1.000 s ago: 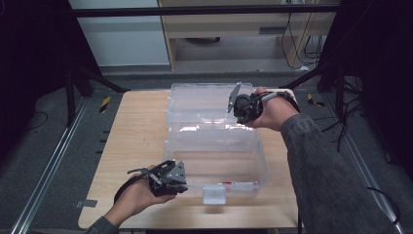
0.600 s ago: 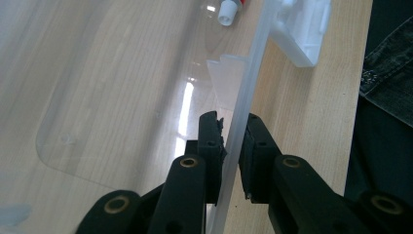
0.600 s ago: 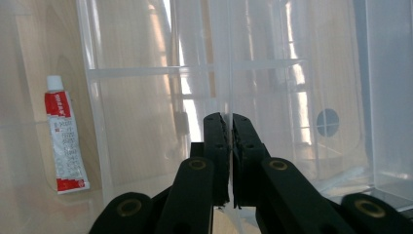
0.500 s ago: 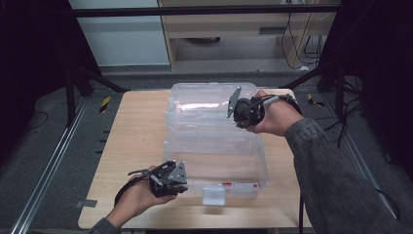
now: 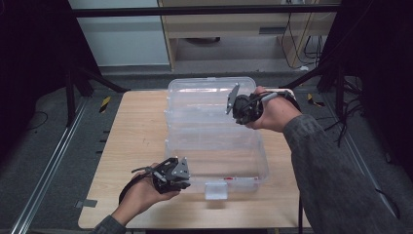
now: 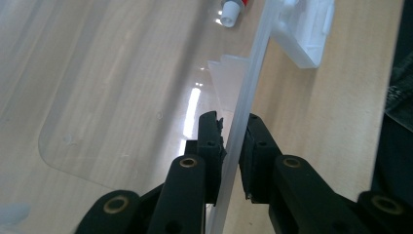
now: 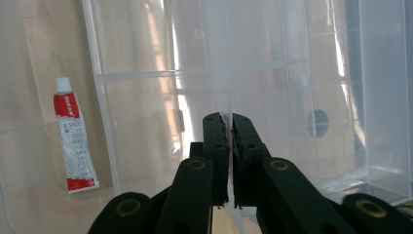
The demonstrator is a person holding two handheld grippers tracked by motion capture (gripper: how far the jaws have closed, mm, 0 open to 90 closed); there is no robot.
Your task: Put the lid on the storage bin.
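Desk: light wooden desk (image 5: pixel 131 141), centre of the high view; dark floor and metal rails at the left edge of the frame.
Box: clear rectangular plastic storage box (image 5: pixel 219 156) sits on the desk, a little right of centre in the high view; long axis runs from lower frame to upper frame.
Lid: clear plastic hinged lid (image 5: pixel 204 95) stands raised at the upper end of the box, upper centre of the frame.
Latch: white plastic latch tab (image 5: pixel 215 190) hangs on the near wall of the box, lower centre in the high view; seen again at top right of the left gripper view (image 6: pixel 304 29).
Contents: small white tube with red label and white cap (image 7: pixel 70 141) lies on the box floor, left side of the right gripper view; its capped end shows at the top of the left gripper view (image 6: pixel 233 10).
Left hand-held gripper: (image 5: pixel 181 178) lower left of centre in the high view, at the near left corner of the box. In the left gripper view (image 6: pixel 233 141) the two black jaws straddle the thin clear box wall and press on it from both sides.
Right hand-held gripper: (image 5: pixel 233 105) upper right of centre in the high view, at the right edge of the raised lid. In the right gripper view (image 7: pixel 229 141) the jaws stand nearly together, clamping the thin clear edge of the lid between them.
Person: both hands enter from the bottom of the high view; grey sleeve (image 5: pixel 336 175) on the right arm, lower right.
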